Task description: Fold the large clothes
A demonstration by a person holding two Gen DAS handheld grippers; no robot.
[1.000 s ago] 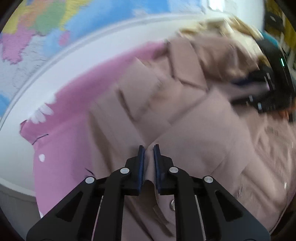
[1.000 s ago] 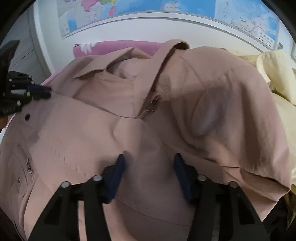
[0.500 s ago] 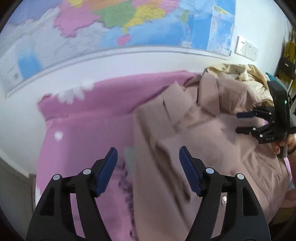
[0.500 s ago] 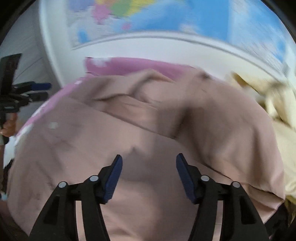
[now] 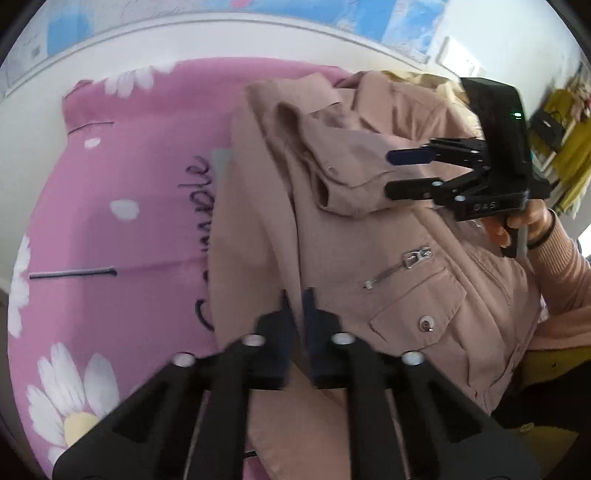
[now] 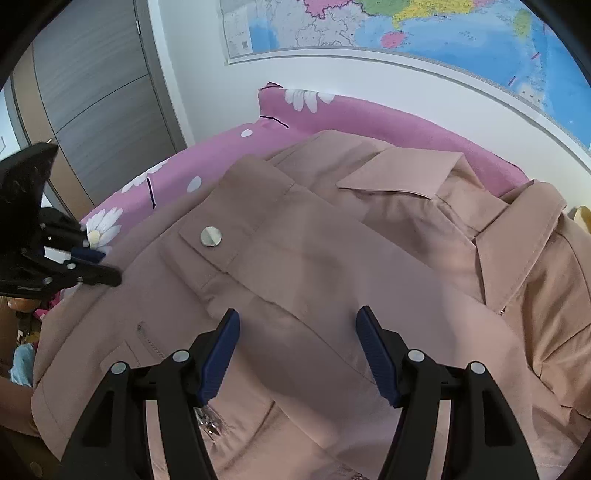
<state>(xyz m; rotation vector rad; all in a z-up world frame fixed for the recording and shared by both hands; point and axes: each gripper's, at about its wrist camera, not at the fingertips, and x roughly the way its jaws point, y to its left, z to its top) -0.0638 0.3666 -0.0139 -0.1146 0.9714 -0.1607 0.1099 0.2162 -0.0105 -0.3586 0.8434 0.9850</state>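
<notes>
We see a big dusty-pink cloth jacket [image 5: 369,229] with a collar, a zip pocket and shiny snap buttons. It lies on a pink sheet with white daisies [image 5: 110,221], and one sleeve is folded across its front. A colourful wall map [image 6: 424,26] hangs behind.

Our left tongs [image 5: 297,306] are closed tight, with their tips right at the left edge of the jacket. The picture is blurry there, so we cannot tell if they pinch the cloth.

Our right tongs [image 6: 297,343] are wide apart and opening more. They hang over the folded sleeve, with only cloth below them and nothing held. A hand [image 5: 524,225] in a ribbed pink sleeve holds them, near the jacket's right side.
</notes>
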